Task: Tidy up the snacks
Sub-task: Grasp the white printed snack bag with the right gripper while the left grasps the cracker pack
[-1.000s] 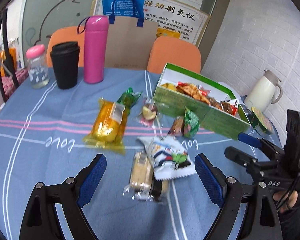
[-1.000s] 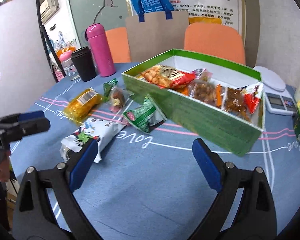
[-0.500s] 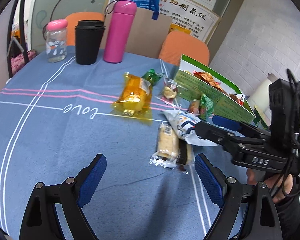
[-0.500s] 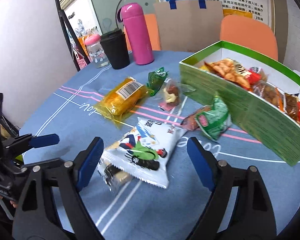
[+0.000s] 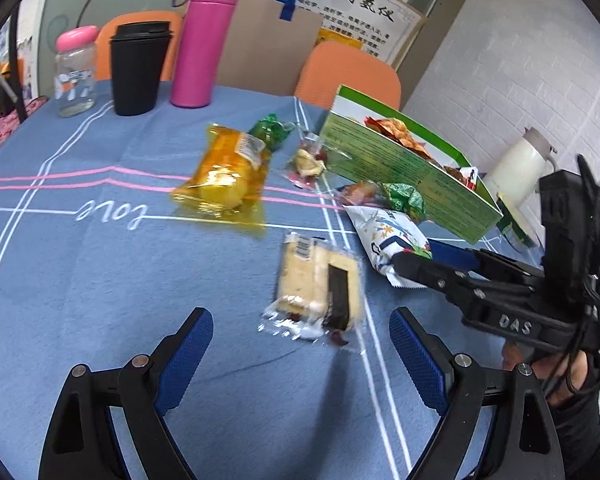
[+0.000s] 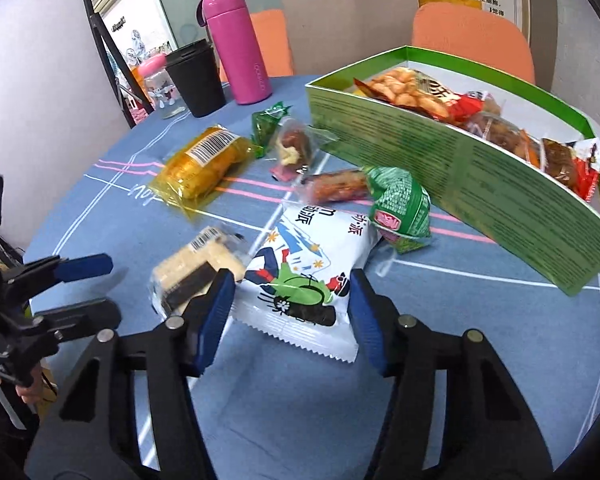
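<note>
Our right claw (image 6: 290, 312) straddles the near end of the white snack packet (image 6: 306, 264) on the blue tabletop (image 6: 440, 360) beside the green box (image 6: 440, 152), its jaws apart with contact unclear, while our left claw (image 5: 300, 356) hangs wide open and empty before the clear-wrapped cake (image 5: 318, 280).

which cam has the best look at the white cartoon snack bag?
Right wrist: the white cartoon snack bag lies face-up between the open right gripper fingers. Left wrist shows it edge-on, partly hidden by that gripper.
</note>
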The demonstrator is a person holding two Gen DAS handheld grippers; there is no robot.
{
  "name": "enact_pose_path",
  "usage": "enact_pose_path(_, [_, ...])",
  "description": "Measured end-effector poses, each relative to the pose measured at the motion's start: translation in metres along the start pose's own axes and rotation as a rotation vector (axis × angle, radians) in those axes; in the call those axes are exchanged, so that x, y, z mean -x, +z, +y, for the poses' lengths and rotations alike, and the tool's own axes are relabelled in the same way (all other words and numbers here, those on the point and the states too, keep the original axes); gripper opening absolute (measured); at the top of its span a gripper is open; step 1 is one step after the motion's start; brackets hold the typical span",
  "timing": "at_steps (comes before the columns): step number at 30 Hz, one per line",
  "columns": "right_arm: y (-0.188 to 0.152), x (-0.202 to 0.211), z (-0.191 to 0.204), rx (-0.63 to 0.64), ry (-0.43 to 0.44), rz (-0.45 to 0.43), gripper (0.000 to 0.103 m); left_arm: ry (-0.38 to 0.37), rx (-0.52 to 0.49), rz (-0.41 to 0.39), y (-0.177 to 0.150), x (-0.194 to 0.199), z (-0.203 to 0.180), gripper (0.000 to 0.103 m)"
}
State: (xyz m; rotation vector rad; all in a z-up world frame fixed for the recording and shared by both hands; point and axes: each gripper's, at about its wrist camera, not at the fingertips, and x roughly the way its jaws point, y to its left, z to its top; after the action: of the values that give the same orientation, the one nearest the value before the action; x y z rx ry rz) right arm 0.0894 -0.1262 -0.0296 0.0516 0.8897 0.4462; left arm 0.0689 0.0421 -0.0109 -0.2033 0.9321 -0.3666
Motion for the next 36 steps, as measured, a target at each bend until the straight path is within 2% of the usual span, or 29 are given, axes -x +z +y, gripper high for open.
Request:
enact_pose_path(8, [-0.012, 0.016, -0.020, 0.010, -0.062, 0.005, 0.059, 0.090, -0.096, 0.033, 0.008, -0.031, -0.028, 0.092])
enact_pose_path(14, [-0.014, 0.015, -0.023, -0.009, -0.060, 0.005, 0.059, 0.160, -0.165, 0.062, 0.005, -0.048, -0.036, 0.092])
enact_pose_path(23, [-0.014, 0.011, -0.020, -0.003, -0.073, 0.006, 0.064, 0.201, -0.199, 0.056, 0.007, -0.058, -0.041, 0.097])
enact_pose_path(36, [-0.018, 0.016, -0.020, -0.011, -0.071, -0.001, 0.062, 0.142, -0.152, 0.040, 0.008, -0.049, -0.031, 0.097])
